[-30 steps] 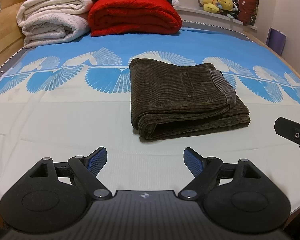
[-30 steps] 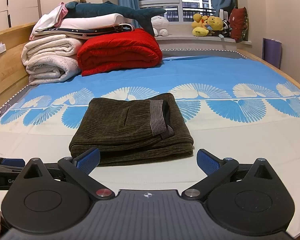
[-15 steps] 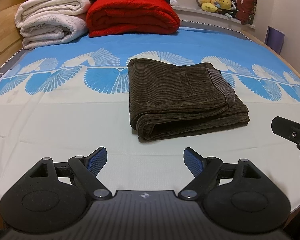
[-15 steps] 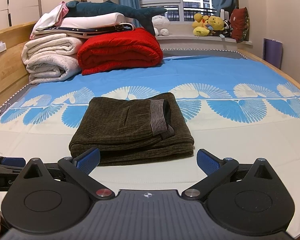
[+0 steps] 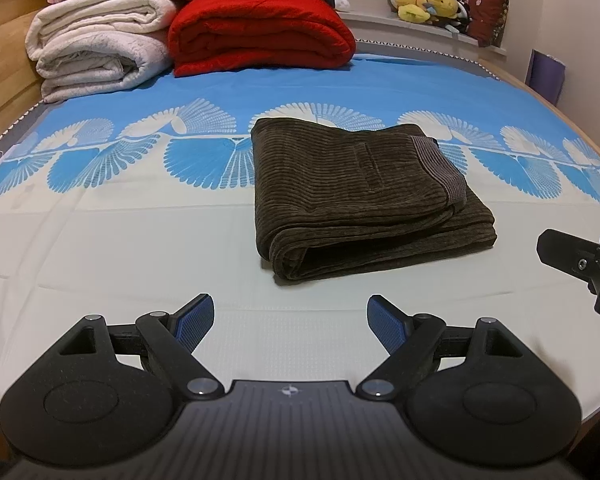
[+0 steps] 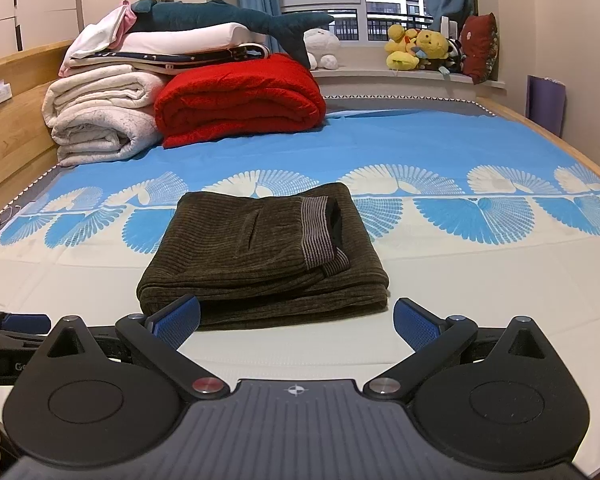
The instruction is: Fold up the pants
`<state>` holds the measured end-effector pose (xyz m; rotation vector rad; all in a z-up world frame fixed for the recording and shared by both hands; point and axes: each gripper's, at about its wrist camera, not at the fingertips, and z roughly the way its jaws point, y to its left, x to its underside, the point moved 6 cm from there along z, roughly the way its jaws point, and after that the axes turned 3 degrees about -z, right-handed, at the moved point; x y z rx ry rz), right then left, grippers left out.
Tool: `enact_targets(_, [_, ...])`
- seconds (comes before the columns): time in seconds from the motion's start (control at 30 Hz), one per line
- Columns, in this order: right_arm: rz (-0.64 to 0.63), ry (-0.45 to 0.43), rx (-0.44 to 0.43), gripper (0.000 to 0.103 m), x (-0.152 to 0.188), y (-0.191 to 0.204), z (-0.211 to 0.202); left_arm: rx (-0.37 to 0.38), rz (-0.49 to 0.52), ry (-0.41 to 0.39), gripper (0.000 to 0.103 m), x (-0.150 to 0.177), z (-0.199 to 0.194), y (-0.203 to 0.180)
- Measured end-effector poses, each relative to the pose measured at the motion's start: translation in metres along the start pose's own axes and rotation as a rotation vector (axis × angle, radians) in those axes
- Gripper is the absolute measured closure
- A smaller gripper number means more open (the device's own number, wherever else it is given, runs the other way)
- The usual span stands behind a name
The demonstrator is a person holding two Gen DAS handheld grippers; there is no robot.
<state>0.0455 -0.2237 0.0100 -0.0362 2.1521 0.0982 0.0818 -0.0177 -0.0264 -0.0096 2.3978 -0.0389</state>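
Dark brown corduroy pants (image 5: 356, 192) lie folded in a compact rectangle on the bed, striped waistband on top at the right; they also show in the right wrist view (image 6: 260, 256). My left gripper (image 5: 290, 320) is open and empty, above the sheet in front of the pants and a little to their left. My right gripper (image 6: 296, 320) is open and empty, just in front of the pants' near edge, not touching them. The right gripper also shows at the right edge of the left wrist view (image 5: 580, 260).
Folded white quilts (image 6: 100, 120) and a red blanket (image 6: 240, 104) are stacked at the far left of the bed, with a plush shark (image 6: 228, 16) on top. A wooden headboard (image 6: 8, 120) runs along the left. Stuffed toys (image 6: 420, 48) sit on the windowsill.
Both grippers have stayed open and drifted only slightly; the pants have not moved.
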Motion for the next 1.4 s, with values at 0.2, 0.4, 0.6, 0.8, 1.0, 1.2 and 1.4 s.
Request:
enact_targets(0.2, [0.0,0.001,-0.001,0.001,0.0002,-0.0005,0.0004,0.001,0.002,0.0,0.015,0.0002,0.0005,-0.0007])
enact_targets(0.4, [-0.001,0.004,-0.001,0.001,0.0026,-0.0016,0.0019,0.0,0.001,0.001,0.015,0.0005,0.0008,-0.0011])
enact_targets(0.6, [-0.001,0.006,-0.001,0.001,0.0024,-0.0008,0.0025,0.003,0.007,0.001,0.015,0.0008,0.0023,-0.0022])
enact_targets(0.8, [-0.007,0.008,-0.004,0.001,0.0028,-0.0009,0.0042,0.004,0.007,0.003,0.015,0.0011,0.003,-0.003])
enact_targets(1.0, [-0.008,0.008,-0.004,0.001,0.0025,-0.0001,0.0044,0.007,0.012,0.001,0.015,0.0013,0.0047,-0.0034])
enact_targets(1.2, [-0.008,0.008,-0.004,0.001,0.0017,0.0008,0.0048,0.01,0.018,-0.004,0.015,0.0009,0.0048,-0.0025])
enact_targets(1.4, [-0.01,0.008,-0.005,0.001,0.0017,0.0006,0.0048,0.01,0.019,-0.004,0.015,0.0001,0.0046,-0.0011])
